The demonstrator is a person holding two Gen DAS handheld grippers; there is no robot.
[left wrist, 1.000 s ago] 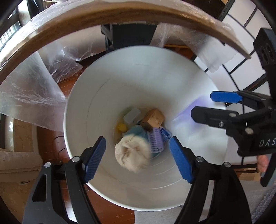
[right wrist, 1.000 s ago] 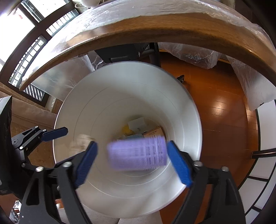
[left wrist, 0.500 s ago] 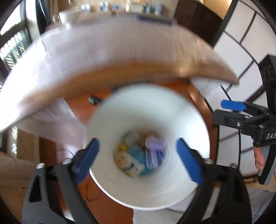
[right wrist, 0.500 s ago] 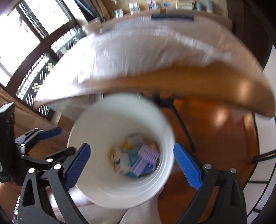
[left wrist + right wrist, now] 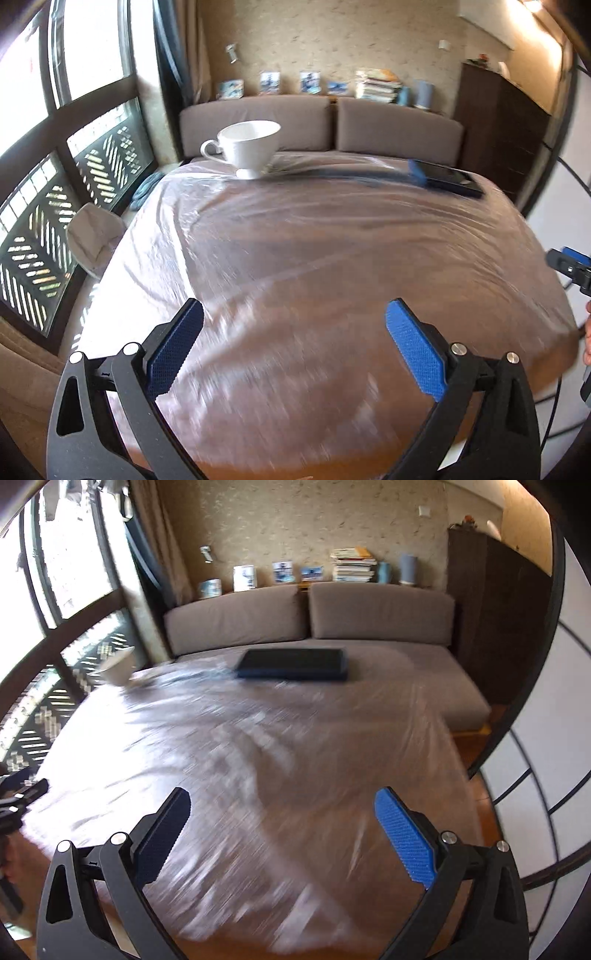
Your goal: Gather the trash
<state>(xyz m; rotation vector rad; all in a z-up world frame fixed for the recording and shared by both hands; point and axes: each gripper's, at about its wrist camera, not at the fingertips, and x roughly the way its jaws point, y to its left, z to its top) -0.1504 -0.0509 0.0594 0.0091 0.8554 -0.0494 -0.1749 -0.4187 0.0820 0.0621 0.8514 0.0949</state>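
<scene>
My left gripper [image 5: 295,347] is open and empty, held above the near part of a round wooden table [image 5: 314,258] covered in clear plastic film. My right gripper [image 5: 280,830] is also open and empty above the same table [image 5: 258,746]. Its tip shows at the right edge of the left wrist view [image 5: 570,264]. The white trash bin is out of view. No loose trash shows on the table. Both views are blurred by motion.
A white cup [image 5: 245,147] stands at the table's far left, also in the right wrist view [image 5: 118,668]. A dark flat device [image 5: 443,177] lies at the far side [image 5: 291,662]. A grey sofa [image 5: 314,620] stands behind, windows at left, a dark cabinet [image 5: 506,125] at right.
Both grippers dropped their items into the white bin, then swung up from the bin. Both views now face across the table top.
</scene>
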